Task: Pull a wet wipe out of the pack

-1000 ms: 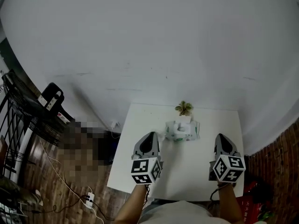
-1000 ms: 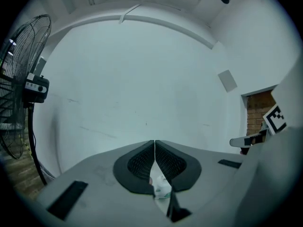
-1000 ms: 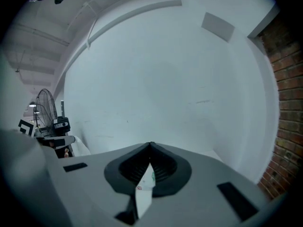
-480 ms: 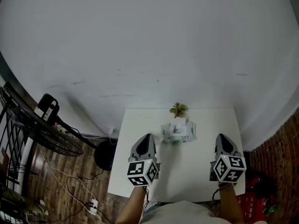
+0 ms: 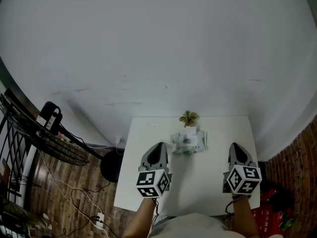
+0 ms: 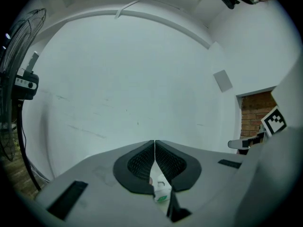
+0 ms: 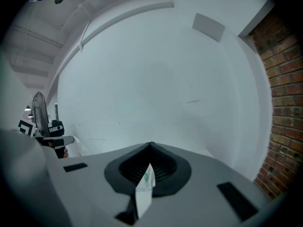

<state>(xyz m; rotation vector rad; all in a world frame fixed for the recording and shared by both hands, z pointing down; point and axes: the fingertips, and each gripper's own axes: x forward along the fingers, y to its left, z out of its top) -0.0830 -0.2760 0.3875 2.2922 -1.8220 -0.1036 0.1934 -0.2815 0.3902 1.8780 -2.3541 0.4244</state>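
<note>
A white wet wipe pack with green print lies on the far half of the small white table; something white stands up from its top. My left gripper hovers over the table's near left, just short of the pack and to its left, jaws shut with nothing in them. My right gripper hovers at the near right, further from the pack, also shut and empty. In the left gripper view the closed gripper shows a slice of the pack beneath its tips. The right gripper view's shut gripper shows a similar white sliver.
A small potted plant stands at the table's far edge behind the pack. A white wall rises beyond. A fan and cables sit on the wood floor at left; a brick wall is at right.
The head view has shifted a little, showing more of the fan. Both grippers and the pack keep their places.
</note>
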